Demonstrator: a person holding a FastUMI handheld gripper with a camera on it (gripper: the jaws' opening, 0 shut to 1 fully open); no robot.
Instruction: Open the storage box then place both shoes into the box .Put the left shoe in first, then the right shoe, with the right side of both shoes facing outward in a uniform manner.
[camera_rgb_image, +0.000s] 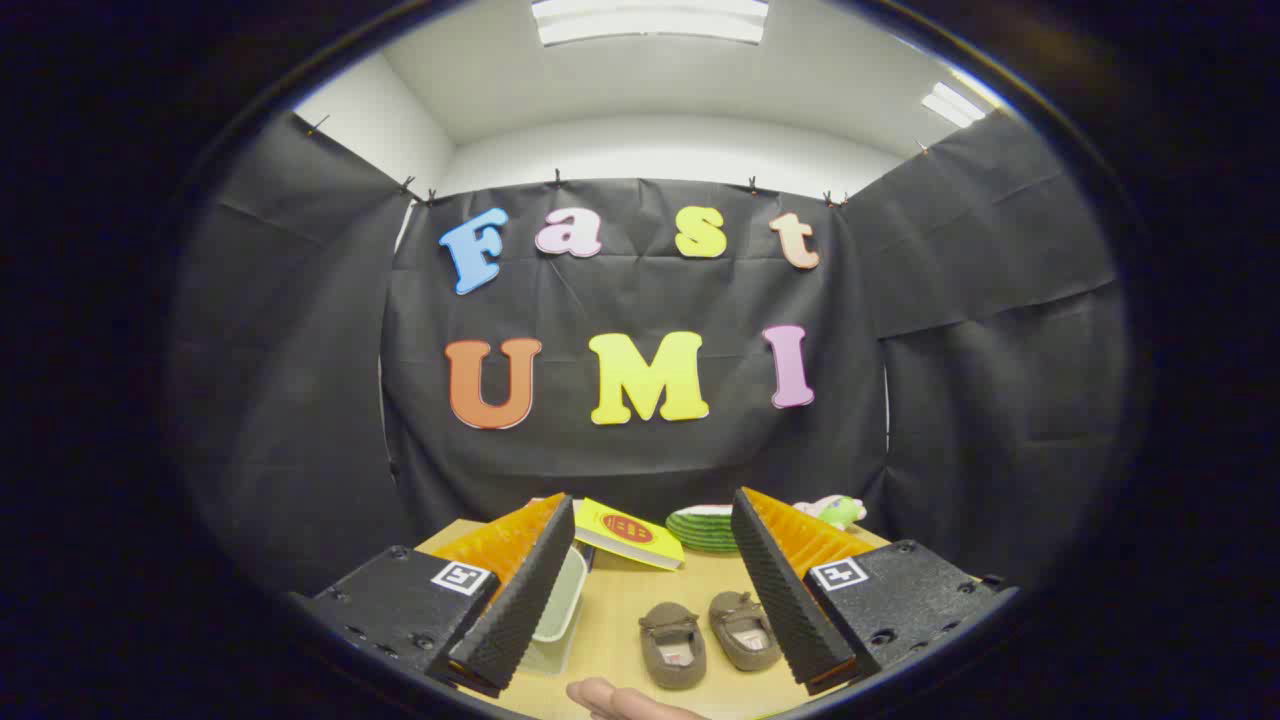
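Fingers (650, 590) spread wide, holding nothing, high above worktop (620, 620). Storage box (560, 610) lies just ahead beside left finger, partly hidden behind it; lid state unclear. Shoes (710, 635) sit side by side between fingers, toes pointing away. Box nearer left finger.

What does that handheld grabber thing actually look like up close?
The gripper has two wedge-shaped fingers with ribbed, foam-like inner faces. Each sits on a dark, blocky mount with screw holes and a small square black-and-white marker. The fingers are spread apart. No cables are visible.
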